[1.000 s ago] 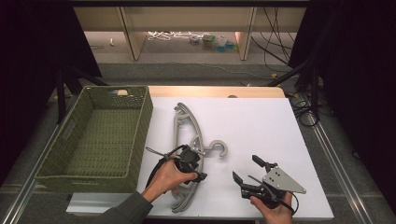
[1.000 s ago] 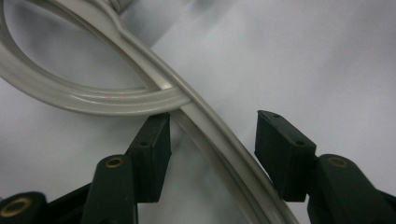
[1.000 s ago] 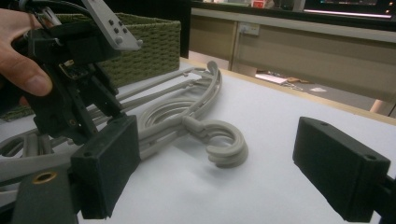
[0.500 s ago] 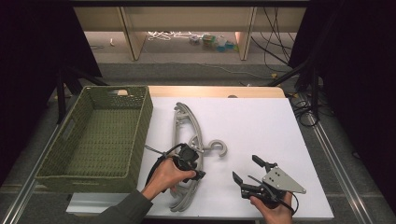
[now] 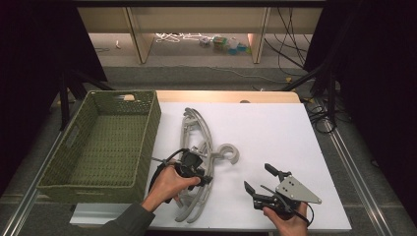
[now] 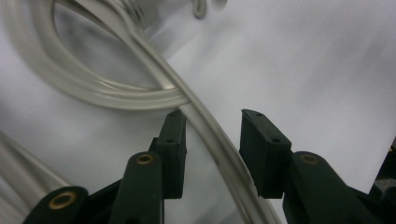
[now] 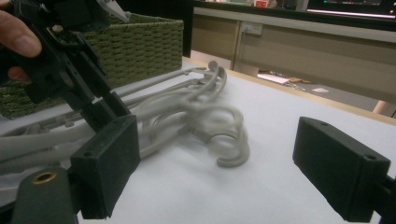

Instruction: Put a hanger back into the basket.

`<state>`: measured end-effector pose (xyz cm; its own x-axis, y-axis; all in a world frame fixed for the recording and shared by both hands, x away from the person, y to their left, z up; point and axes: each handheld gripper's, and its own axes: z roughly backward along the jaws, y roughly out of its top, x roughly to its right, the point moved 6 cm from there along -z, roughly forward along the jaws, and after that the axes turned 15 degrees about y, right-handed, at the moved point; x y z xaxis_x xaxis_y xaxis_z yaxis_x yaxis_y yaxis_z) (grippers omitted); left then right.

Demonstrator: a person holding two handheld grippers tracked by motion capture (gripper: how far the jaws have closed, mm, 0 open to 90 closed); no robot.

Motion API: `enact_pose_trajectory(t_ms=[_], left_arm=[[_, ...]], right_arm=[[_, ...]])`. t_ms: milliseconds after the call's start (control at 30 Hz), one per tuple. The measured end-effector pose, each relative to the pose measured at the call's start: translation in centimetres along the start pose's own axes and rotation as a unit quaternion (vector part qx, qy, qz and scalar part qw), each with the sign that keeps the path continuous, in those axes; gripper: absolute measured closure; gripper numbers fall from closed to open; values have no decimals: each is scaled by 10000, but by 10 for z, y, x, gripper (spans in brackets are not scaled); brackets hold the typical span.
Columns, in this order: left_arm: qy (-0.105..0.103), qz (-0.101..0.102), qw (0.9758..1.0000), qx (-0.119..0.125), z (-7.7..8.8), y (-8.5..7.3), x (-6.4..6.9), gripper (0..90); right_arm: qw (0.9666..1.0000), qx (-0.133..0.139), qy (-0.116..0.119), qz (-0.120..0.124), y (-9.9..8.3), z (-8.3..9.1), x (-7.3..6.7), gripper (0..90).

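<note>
Hangers (image 5: pixel 199 147), pale grey and stacked, lie mid-frame on the white worktop (image 5: pixel 275 132), right of the green basket (image 5: pixel 105 142). Left tongs (image 6: pixel 212 140) have just been closing around one hanger arm, not yet pinching it, likely to lift it. Right tongs (image 5: pixel 260 179) wait spread, lower right.

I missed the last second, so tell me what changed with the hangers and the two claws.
The left claw has been closing its jaws around a bar of the grey hangers; the bar lies between the pads, not yet pinched. The left hand shifted slightly over the pile. The hangers, the right claw, which stands open, and the green basket stayed put.
</note>
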<state>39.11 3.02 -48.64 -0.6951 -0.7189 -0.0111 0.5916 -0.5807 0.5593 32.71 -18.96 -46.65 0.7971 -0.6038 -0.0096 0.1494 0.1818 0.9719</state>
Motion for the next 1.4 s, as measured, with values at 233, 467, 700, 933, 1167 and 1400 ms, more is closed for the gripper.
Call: enact_pose_trajectory(t_ms=[233,467,700,933,1167,1400], left_arm=[[-197,105,9997,129,2,4,4,840],[41,93,9997,-225,-8,0,3,560],[-88,211,9991,-365,-18,2,4,610],[-25,272,9989,-370,-16,2,6,650],[-156,341,9990,-236,-7,1,3,667],[-427,970,9941,220,8,-1,-3,683]], right_arm=[[10000,20,29,-3,0,-1,-1,154],[10000,-16,84,29,0,-2,-1,154],[9999,-8,86,51,0,-2,0,154],[9999,2,85,57,0,-2,0,154],[10000,-33,76,13,0,-2,-1,155],[10000,-27,77,-10,0,-2,-1,154]])
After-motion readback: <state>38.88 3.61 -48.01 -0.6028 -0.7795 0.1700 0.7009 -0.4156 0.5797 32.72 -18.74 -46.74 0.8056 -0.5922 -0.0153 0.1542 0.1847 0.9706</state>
